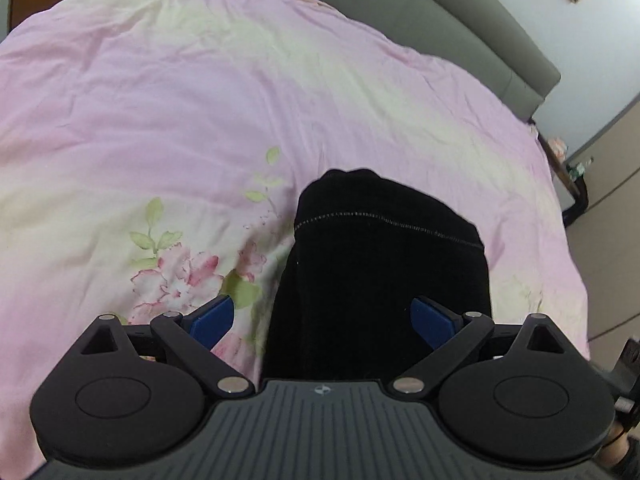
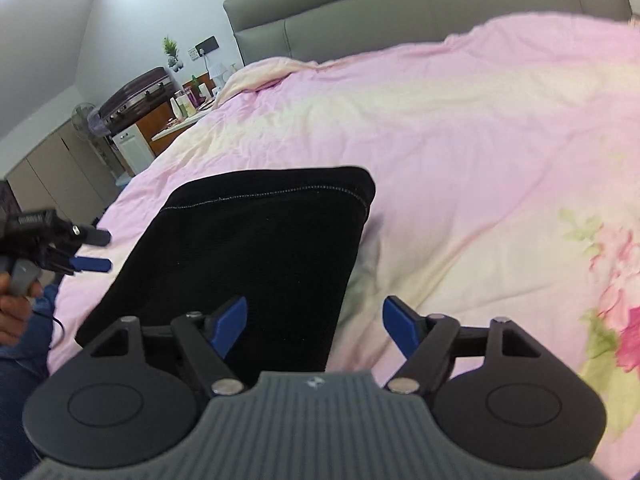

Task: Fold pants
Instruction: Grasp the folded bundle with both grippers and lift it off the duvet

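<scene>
Both jaws stand apart, empty: left gripper [image 1: 323,320], right gripper [image 2: 314,326]. Black pants [image 2: 256,256] lie folded into a compact rectangle at 12 o'clock on the pink duvet [image 2: 460,128]; folding looks essentially finished

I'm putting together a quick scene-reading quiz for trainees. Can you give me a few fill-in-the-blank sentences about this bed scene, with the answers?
1. The pants lying on the quilt are ____ in colour.
2. The quilt is mostly ____ with a flower print.
3. The left gripper and the right gripper both have their fingers ____, holding nothing.
4. The headboard behind the quilt is ____.

Answers: black; pink; open; grey
</scene>
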